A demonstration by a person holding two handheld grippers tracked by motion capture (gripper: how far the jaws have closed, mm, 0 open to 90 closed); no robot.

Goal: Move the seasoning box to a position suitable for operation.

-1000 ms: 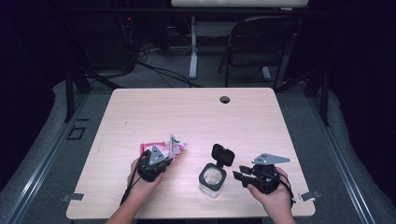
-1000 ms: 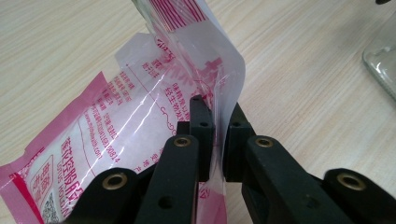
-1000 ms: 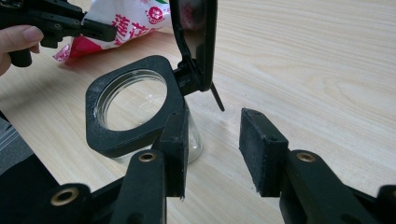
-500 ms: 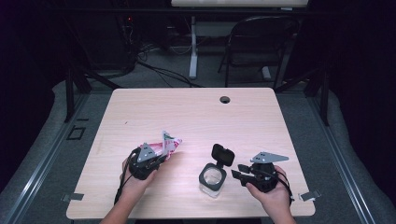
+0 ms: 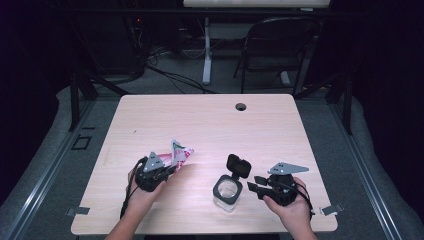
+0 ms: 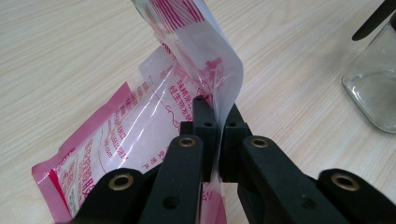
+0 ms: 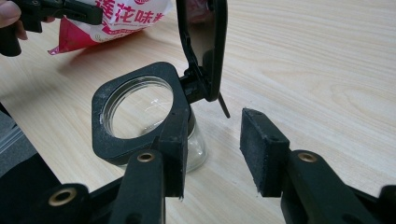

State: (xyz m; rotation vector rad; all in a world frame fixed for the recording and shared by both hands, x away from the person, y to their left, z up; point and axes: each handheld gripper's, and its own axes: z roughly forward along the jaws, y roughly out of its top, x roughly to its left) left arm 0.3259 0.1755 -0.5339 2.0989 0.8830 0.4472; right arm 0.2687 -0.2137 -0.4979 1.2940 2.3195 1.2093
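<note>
Two grippers are at work: the left gripper [image 6: 212, 140] is clamped on a pink packet [image 5: 180, 151] (lifted off the table [image 5: 280, 125]). The open-lidded jar [image 5: 227, 192] is flanked by the right gripper [image 7: 212, 154], jaws apart. Pouring seemingly follows, needing a steadied jar.

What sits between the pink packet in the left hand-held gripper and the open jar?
Nothing visible. Bare table lies between the packet and the glass jar. The jar's flip lid stands open on the far side, leaving the mouth clear. The left hand-held gripper pinches the packet.
</note>
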